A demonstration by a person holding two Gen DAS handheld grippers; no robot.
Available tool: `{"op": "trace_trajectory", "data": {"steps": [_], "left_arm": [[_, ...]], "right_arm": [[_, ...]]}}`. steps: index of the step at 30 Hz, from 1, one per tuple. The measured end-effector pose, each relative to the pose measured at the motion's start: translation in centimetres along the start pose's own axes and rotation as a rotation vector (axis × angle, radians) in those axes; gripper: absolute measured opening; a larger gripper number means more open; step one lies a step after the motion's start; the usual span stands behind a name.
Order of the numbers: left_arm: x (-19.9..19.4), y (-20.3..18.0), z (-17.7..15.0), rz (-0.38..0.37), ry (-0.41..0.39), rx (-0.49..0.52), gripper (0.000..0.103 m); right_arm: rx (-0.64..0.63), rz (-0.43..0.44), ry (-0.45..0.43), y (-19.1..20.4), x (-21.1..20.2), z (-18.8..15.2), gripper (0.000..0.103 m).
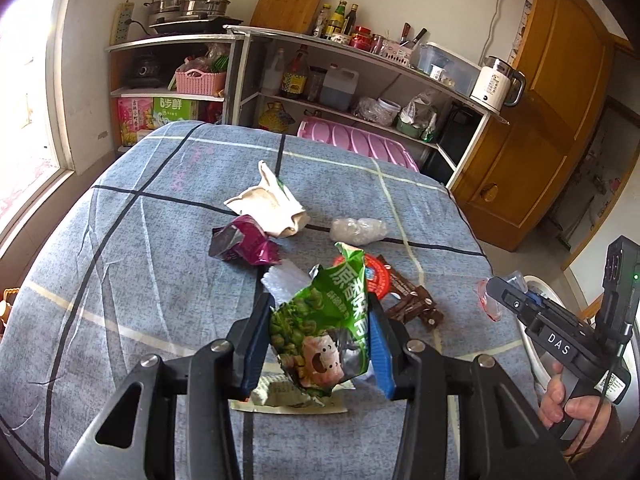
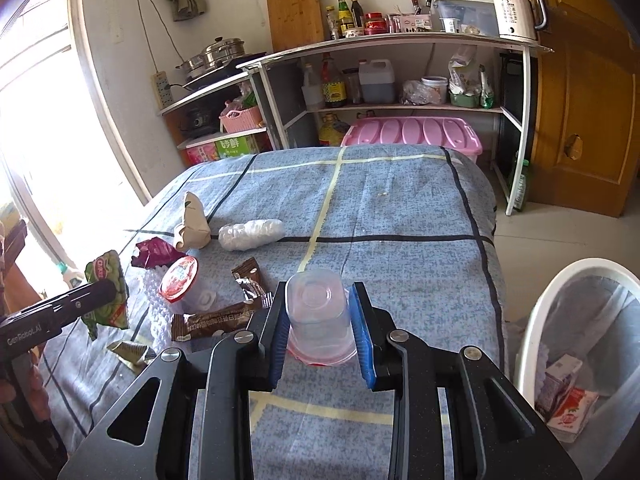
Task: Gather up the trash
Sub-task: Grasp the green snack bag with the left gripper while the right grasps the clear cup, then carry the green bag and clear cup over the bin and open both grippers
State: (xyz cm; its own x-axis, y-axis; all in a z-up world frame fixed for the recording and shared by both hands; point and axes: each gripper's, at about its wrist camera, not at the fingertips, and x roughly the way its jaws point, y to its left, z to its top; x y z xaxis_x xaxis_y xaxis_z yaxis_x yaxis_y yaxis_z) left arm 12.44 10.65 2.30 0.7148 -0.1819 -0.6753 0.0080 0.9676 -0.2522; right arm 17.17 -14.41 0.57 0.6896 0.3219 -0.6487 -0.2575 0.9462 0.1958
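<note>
My left gripper is shut on a green snack bag and holds it above the blue checked table. It also shows in the right wrist view. My right gripper is shut on a clear plastic cup, held above the table's right side. On the table lie a purple wrapper, a beige crumpled paper, a clear plastic wad, a red-lidded cup and brown wrappers.
A white bin with a liner and cartons inside stands on the floor right of the table. Shelves with bottles, pots and a kettle line the far wall. A pink storage box sits behind the table. A window is at the left.
</note>
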Motion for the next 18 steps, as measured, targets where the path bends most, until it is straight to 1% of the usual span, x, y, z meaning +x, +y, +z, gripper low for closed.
{"op": "trace_trajectory", "data": {"steps": [8, 18], "left_arm": [[-0.3, -4.2, -0.3, -0.049, 0.002, 0.068, 0.046], [0.2, -10.4, -0.8, -0.126, 0.016, 0.156, 0.046]], "right_arm": [[0.026, -0.006, -0.027, -1.8, -2.7, -0.7, 0.03], [0.075, -0.041, -0.067, -5.4, -6.3, -1.2, 0.03]]}}
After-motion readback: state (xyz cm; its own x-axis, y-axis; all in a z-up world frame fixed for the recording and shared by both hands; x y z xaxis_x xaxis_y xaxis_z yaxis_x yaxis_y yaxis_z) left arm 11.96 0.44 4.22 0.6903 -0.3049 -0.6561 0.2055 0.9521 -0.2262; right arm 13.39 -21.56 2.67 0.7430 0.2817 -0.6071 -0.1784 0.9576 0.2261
